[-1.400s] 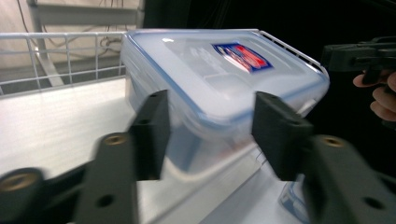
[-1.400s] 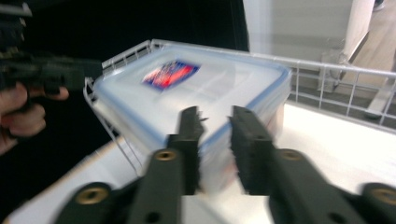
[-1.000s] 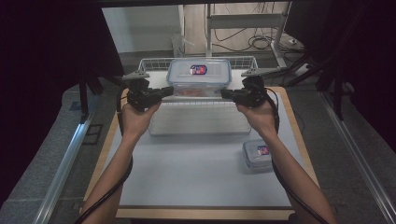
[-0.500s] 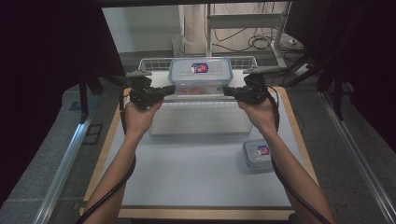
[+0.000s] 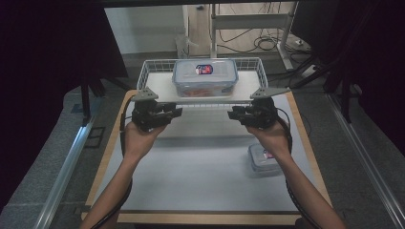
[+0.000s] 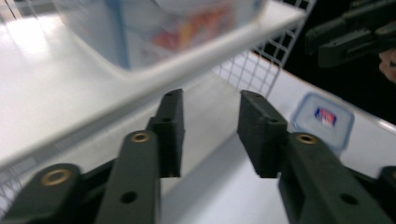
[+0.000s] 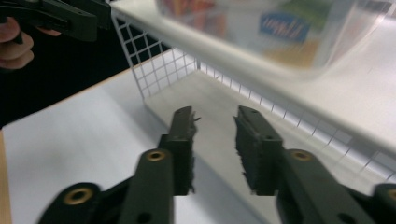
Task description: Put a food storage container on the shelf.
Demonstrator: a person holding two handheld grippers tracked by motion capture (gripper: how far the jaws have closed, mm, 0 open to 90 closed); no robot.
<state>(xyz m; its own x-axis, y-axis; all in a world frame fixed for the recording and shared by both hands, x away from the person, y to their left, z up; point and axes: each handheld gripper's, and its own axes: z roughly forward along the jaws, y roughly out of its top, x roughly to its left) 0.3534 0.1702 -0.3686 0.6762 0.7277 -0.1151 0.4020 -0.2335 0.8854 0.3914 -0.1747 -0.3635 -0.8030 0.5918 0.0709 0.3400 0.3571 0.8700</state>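
A large clear container with a blue lid (image 5: pixel 205 76) rests on top of a white wire shelf (image 5: pixel 157 88) at the back of the table. My left gripper (image 5: pixel 175 112) hangs in front of the shelf's left end and my right gripper (image 5: pixel 232 113) in front of its right end, tips facing each other. Both have just been opening, and nothing lies between their jaws. In the left gripper view the left gripper (image 6: pixel 211 95) points under the shelf board (image 6: pixel 70 102). The right gripper (image 7: pixel 215 112) does the same below the container (image 7: pixel 280 28).
A small clear container with a blue lid (image 5: pixel 264 159) lies on the white mat at the right, partly behind the right hand; it is also in the left gripper view (image 6: pixel 324 119). The mat (image 5: pixel 191 176) lies on a wooden table (image 5: pixel 107 162). Dark stands flank the table.
Both grippers were at the large container's sides with jaws shut. They have let go, opened, and drawn back toward the person and lower. The container stays on the shelf.
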